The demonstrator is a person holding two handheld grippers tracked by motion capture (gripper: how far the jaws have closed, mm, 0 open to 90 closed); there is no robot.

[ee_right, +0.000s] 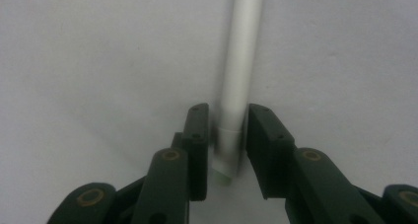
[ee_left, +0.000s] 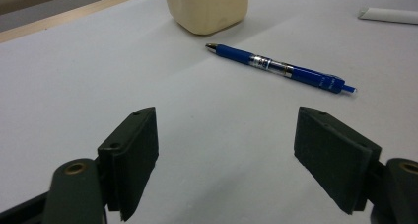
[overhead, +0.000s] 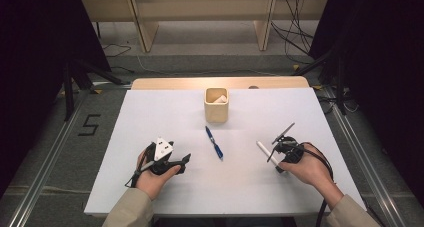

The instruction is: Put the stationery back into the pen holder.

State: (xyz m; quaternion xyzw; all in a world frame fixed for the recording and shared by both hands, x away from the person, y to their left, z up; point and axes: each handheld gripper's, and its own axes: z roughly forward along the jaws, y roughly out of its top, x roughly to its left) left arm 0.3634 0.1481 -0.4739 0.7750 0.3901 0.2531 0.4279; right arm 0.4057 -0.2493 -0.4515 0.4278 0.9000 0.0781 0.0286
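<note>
The left tool point(overhead: 186, 159) rests low over the white surface point(overhead: 150, 122) in the person's left hand point(overhead: 152, 179), its jaws standing wide apart with nothing between them. In the left gripper view its pads point(ee_left: 130, 155) frame bare surface, and the blue pen point(ee_left: 281, 67) lies ahead of them and a little to the right, well apart, flat on the surface. Beyond the pen stands the beige holder point(overhead: 216, 105), upright, with something pale inside it. Further right, the right tool point(overhead: 273, 154), held in the right hand point(overhead: 310, 169), has its jaws narrow around one end of a white pen point(ee_right: 239, 71); the pads stand just beside it, and a tiny gap may remain. The white pen reaches straight forward from that tool over the surface.
</note>
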